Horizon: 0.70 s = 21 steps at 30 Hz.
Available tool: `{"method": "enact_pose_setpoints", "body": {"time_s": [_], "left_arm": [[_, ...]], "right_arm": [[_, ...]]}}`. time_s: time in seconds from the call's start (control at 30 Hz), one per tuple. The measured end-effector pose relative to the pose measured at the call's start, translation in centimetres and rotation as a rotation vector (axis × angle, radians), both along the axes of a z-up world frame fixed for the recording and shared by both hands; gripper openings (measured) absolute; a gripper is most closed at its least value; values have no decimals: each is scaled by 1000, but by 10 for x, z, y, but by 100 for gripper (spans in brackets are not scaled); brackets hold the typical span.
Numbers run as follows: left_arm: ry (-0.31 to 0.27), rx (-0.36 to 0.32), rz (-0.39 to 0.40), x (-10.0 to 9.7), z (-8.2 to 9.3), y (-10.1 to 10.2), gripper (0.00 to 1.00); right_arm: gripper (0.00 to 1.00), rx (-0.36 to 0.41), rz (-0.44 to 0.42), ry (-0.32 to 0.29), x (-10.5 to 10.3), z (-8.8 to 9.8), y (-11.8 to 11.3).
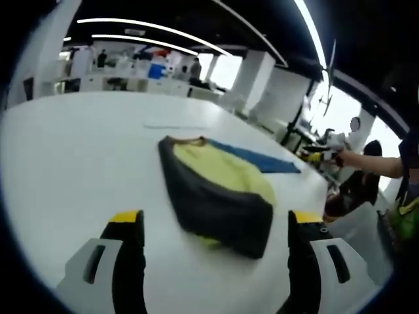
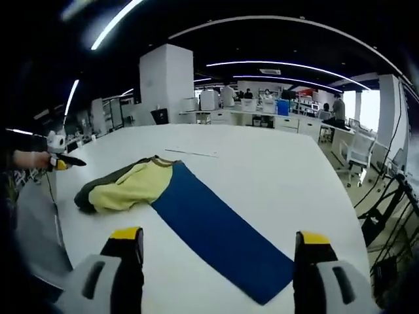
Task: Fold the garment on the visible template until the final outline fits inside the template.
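Both my tongs, left (image 1: 215,226) and right (image 2: 220,241), gape empty over white bench (image 2: 262,170); garment (image 2: 124,186) bunched on the mat's (image 2: 216,235) end, no readable writing.

garment (image 1: 216,196) blurred, template (image 1: 258,159) partly covered

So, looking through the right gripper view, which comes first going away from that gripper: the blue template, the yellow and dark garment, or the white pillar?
From the right gripper:
1. Blue template, just ahead between the jaws, running back to the left.
2. Garment, bunched at the template's far left end.
3. White pillar, beyond the table, left of centre.
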State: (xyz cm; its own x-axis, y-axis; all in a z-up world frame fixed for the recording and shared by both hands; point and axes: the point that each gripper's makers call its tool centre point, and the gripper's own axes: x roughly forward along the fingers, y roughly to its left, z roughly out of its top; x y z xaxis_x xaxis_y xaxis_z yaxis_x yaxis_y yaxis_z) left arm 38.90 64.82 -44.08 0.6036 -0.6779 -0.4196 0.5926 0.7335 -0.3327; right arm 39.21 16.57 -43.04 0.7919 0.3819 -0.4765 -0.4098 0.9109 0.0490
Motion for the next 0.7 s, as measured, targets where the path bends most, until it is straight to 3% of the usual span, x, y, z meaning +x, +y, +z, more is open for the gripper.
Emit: {"method": "enact_pose_setpoints", "body": {"time_s": [0.17, 0.7], "left_arm": [[-6, 0, -15, -1, 0, -4, 87], [-25, 72, -118, -16, -9, -28, 86]], "right_arm": [[99, -25, 67, -15, -10, 10, 20], [98, 43, 261, -51, -48, 41, 106]]}}
